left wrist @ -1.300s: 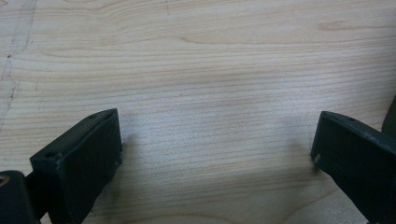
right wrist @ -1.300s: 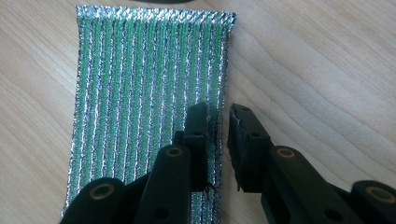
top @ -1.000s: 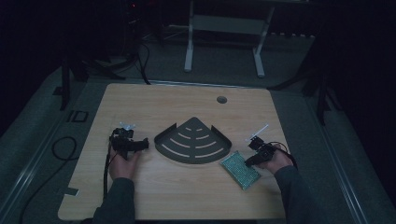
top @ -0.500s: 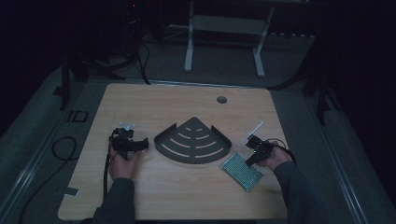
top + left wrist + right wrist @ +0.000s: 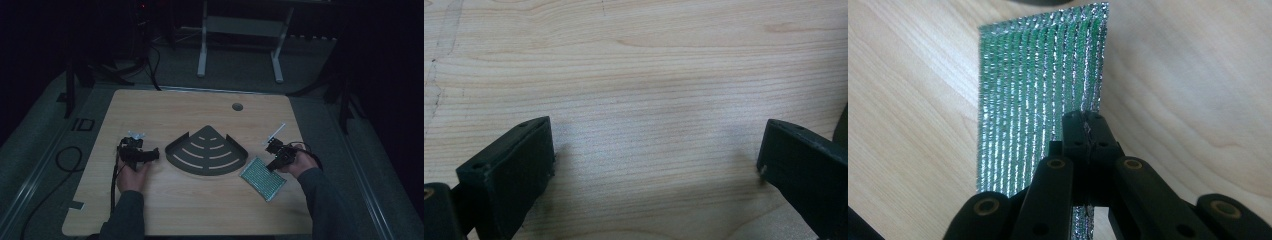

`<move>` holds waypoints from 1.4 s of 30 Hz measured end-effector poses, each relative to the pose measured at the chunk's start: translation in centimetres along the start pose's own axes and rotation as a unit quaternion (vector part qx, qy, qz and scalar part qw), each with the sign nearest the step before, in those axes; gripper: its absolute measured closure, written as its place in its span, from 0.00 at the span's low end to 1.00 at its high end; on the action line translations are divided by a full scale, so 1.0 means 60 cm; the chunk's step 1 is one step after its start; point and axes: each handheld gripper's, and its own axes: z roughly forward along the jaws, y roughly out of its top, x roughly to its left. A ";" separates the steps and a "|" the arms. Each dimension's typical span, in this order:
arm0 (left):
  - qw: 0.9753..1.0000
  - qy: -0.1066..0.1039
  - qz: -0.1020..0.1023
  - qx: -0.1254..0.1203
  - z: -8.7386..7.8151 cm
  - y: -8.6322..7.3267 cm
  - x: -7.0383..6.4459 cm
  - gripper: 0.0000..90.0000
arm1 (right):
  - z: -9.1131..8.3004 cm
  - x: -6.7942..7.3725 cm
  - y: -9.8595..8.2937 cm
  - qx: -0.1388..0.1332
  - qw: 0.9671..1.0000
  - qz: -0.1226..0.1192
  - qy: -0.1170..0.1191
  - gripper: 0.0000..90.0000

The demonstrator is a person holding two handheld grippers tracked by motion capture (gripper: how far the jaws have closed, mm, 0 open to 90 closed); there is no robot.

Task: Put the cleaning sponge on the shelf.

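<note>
1. My right tongs [image 5: 1087,122] are clenched on the near edge of the flat green-and-silver ribbed foil pouch [image 5: 1040,85]. Jaws pinch it close to one long side, so I read this as an edge grip for lifting or dragging, not a centred carry.
2. The pouch lies on the light wood-grain counter [image 5: 200,107], at the right, just beside the right corner of the dark fan-shaped slotted metal tray [image 5: 207,152]. From the high view I can't tell if pouch and tray touch.
3. My guess: the pouch is staged next to the tray because it's headed into it. The tray's flat side walls meet at the far point and the curved edge faces me, so approach from my side is open.
4. My left tongs [image 5: 654,165] are released, jaws wide apart over bare counter, nothing between them. In the high view they sit left of the tray, jaws pointing at it; likely parked there to steady the tray if it slides.
5. Count: two tongs, one pouch, one tray, one thin white strip [image 5: 276,131] on the counter beyond the right tongs, one round grommet hole [image 5: 237,106] near the far edge.
</note>
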 end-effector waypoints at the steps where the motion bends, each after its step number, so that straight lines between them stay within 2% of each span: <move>1: 1.000 0.000 0.000 0.000 0.000 0.000 0.000 0.03 | -0.004 0.000 0.002 0.001 1.000 -0.003 -0.001 0.99; 15: 1.000 0.000 -0.001 -0.001 0.000 0.000 0.000 0.03 | -0.047 -0.005 0.015 -0.002 1.000 -0.007 -0.016 1.00; 25: 1.000 0.000 0.000 -0.001 0.000 0.000 0.000 0.03 | -0.064 -0.011 0.024 -0.009 1.000 -0.008 -0.020 1.00; 35: 1.000 0.000 0.000 -0.001 0.000 0.000 0.000 0.03 | -0.078 -0.008 0.038 -0.019 1.000 -0.009 -0.021 1.00; 42: 1.000 0.000 0.000 -0.001 0.000 0.000 0.000 0.03 | -0.085 -0.003 0.059 -0.034 0.999 -0.013 -0.019 1.00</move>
